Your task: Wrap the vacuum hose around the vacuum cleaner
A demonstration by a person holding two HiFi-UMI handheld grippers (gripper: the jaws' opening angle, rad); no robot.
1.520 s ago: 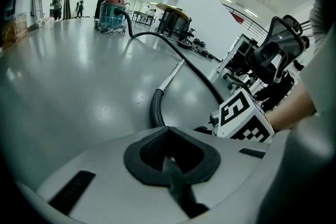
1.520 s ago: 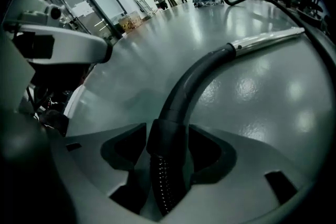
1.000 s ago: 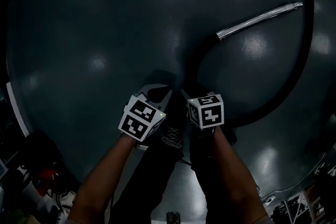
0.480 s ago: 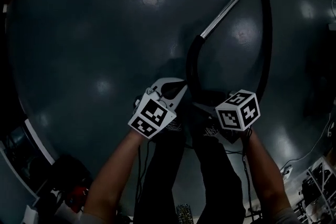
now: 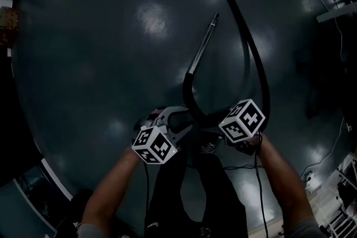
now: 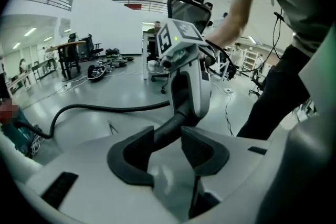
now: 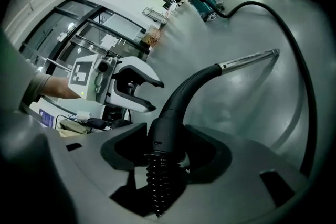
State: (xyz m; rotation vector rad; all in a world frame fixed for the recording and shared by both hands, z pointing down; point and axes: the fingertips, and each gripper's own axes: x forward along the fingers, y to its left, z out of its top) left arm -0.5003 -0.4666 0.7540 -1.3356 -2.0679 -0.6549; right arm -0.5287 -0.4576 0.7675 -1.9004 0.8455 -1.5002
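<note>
Our right tongs (image 7: 167,148) clench the hose (image 7: 176,105) at its handle end, near us, above the floor (image 5: 83,64). Its metal tube (image 7: 249,59) points far. Our left tongs (image 6: 167,145) have just been opening and are released, gripping nothing.

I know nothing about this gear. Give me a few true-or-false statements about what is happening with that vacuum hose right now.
1. The right gripper holds the hose handle. True.
2. The left gripper clamps the handle too. False: its jaws have just been opening and stand apart, empty.
3. The metal wand points away from the person. True.
4. The hose is wound into a tight coil. False: it trails in one loose loop over the floor.
</note>
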